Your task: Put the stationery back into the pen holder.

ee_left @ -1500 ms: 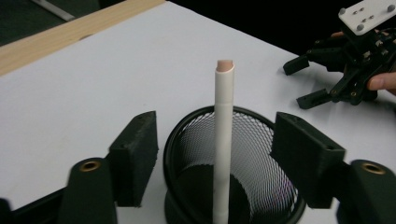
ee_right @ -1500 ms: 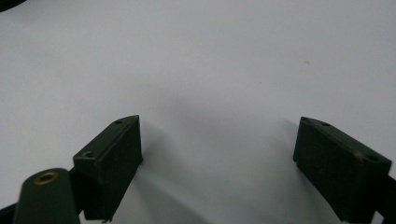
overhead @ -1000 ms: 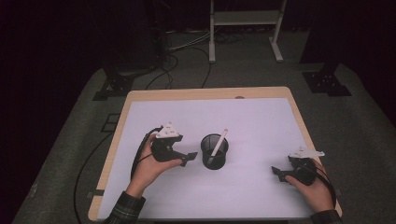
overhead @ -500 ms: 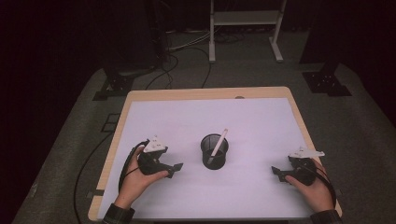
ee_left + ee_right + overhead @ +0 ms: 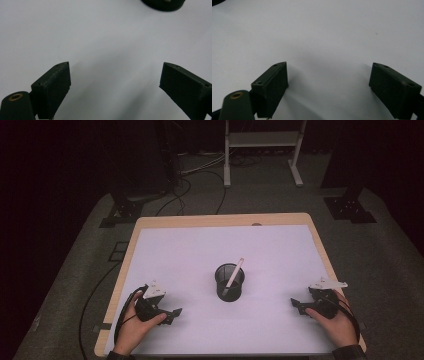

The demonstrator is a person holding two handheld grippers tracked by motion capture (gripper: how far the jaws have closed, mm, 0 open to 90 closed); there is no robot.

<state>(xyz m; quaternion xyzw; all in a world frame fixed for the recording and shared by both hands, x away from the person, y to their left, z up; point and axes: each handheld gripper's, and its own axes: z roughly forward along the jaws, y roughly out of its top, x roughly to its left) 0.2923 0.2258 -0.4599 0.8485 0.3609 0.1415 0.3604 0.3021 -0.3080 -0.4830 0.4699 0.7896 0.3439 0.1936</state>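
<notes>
A black mesh cup [image 5: 230,282] stands near the middle of the white table sheet [image 5: 220,255], with a pale stick-like pen [image 5: 233,276] leaning inside it. My left gripper [image 5: 175,314] rests low on the sheet at the front left, well clear of the cup, open with nothing between its jaws [image 5: 115,87]. The cup's base [image 5: 163,3] shows at the top edge of the left gripper view. My right gripper [image 5: 295,306] sits at the front right, also open and empty [image 5: 328,85], its jaws pointing toward the cup.
The sheet lies on a wooden table [image 5: 220,221] with its rim showing at the back and sides. Cables [image 5: 200,175] and stand legs [image 5: 260,160] lie on the dark floor beyond. Each gripper trails a cable [image 5: 117,325] by the front edge.
My left gripper has drawn back from beside the cup toward the front left of the table. The right gripper has stayed where it was.
</notes>
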